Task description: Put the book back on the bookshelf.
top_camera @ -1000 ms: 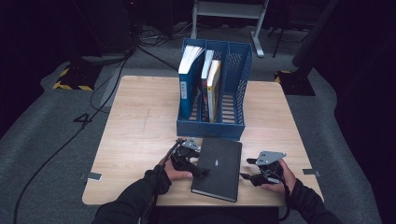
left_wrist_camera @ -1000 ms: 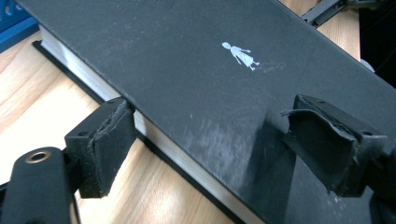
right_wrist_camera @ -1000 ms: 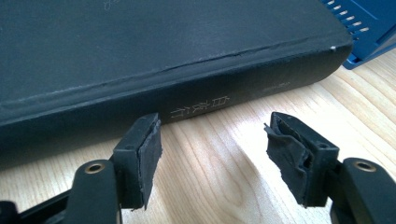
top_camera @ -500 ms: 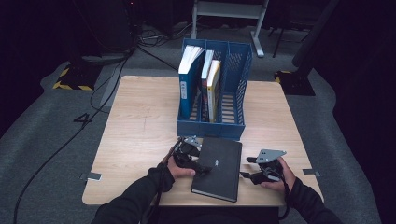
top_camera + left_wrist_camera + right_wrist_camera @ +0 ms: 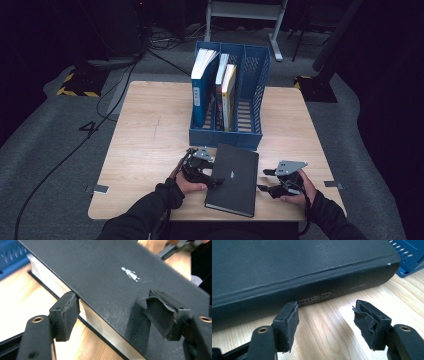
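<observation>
Wooden table (image 5: 150,135): black book (image 5: 233,179), blue file rack (image 5: 227,135).

The thick black hardcover book (image 5: 233,178) lies flat on the light wooden surface (image 5: 150,135), its far edge just short of the blue plastic three-slot file rack (image 5: 231,85), so little room is left between them. The left hand-held gripper (image 5: 202,169) stands at the book's left edge, jaws parted, one pad over the cover. The right hand-held gripper (image 5: 280,181) sits just beside the spine with bare wood between. Wide bare surface lies left of the rack.
</observation>
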Action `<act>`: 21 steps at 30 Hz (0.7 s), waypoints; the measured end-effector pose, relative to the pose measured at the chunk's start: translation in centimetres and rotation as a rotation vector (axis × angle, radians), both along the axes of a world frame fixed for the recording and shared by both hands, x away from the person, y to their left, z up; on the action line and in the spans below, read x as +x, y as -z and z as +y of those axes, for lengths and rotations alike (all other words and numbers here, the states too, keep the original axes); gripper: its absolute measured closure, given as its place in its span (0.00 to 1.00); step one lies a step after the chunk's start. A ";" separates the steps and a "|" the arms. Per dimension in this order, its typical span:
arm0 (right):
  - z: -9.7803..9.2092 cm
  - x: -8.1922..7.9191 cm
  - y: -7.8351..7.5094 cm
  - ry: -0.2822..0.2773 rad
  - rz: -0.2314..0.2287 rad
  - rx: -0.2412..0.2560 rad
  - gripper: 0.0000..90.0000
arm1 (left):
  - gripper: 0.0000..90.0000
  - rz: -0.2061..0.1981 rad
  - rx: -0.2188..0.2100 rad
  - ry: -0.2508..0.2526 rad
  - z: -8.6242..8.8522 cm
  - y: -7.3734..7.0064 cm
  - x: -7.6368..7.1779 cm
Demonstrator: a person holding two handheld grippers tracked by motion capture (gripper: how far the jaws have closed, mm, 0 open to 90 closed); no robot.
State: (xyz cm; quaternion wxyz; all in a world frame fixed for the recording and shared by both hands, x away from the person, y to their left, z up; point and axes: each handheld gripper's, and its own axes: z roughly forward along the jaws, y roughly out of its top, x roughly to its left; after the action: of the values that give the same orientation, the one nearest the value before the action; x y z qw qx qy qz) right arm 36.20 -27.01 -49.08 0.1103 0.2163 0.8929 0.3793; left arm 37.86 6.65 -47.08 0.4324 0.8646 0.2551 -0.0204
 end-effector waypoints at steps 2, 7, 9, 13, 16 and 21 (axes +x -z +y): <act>0.0 0.0 0.0 -0.002 -0.001 0.000 0.40 | 0.35 -0.025 -0.019 0.004 0.1 -0.5 -0.2; 0.1 0.0 0.0 -0.002 -0.002 -0.003 0.40 | 0.38 -0.010 -0.025 -0.003 0.2 -0.6 0.0; 0.0 0.0 0.0 -0.002 -0.001 -0.003 0.40 | 0.39 -0.010 -0.054 -0.007 0.2 -0.8 0.0; 0.0 0.0 0.0 -0.003 0.001 -0.002 0.40 | 0.41 -0.033 -0.088 0.021 -0.6 -1.4 0.0; 0.1 0.0 0.0 -0.002 -0.001 -0.002 0.40 | 0.37 -0.032 -0.078 0.039 -1.0 -1.4 0.2; 0.1 0.0 0.0 -0.002 -0.002 -0.005 0.39 | 0.29 -0.023 -0.014 0.023 -1.2 -1.0 0.3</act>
State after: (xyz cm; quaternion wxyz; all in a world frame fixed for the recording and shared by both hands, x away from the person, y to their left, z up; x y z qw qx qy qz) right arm 36.21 -26.95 -49.03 0.1113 0.2146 0.8940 0.3772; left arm 38.17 5.44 -46.06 0.4409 0.8648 0.2398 -0.0171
